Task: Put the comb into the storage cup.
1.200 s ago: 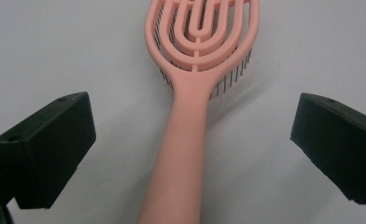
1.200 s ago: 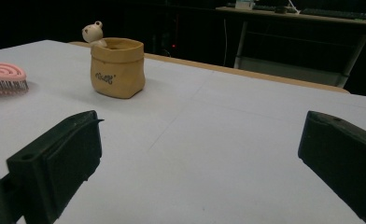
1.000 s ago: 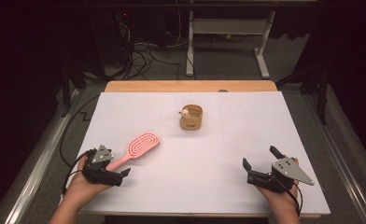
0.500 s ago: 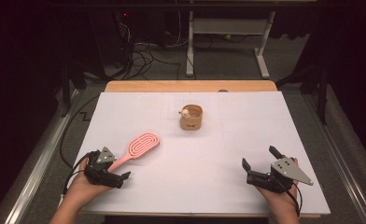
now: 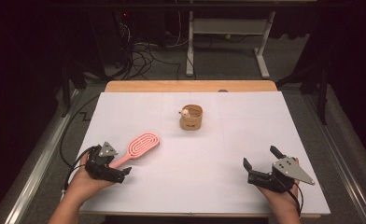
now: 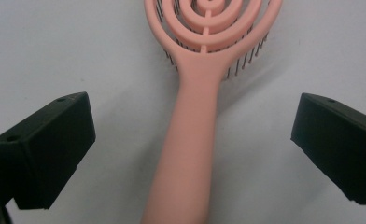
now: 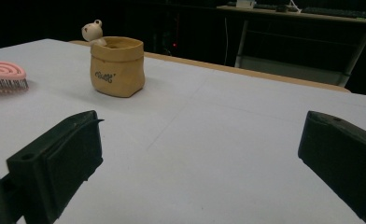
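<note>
A pink hairbrush (image 5: 143, 144) lies bristles down on the white table (image 5: 209, 186), its handle pointing at my left gripper (image 5: 119, 163). In the left gripper view the handle (image 6: 190, 140) runs up between the two black jaws of the left gripper (image 6: 190, 149), which stand wide open and clear of it on both sides. My right gripper (image 5: 260, 157) rests open at the front right with nothing between its jaws. The right gripper (image 7: 200, 158) looks toward a tan pouch-shaped pot (image 7: 118, 67), and the brush head (image 7: 3, 72) shows at the left edge.
The tan pot (image 5: 191, 117) with a small bear figure (image 5: 185, 112) on its rim stands at the table's middle back. A wooden strip (image 5: 190, 86) edges the far side. Beyond it are cables and a desk frame (image 5: 228, 42) on the floor.
</note>
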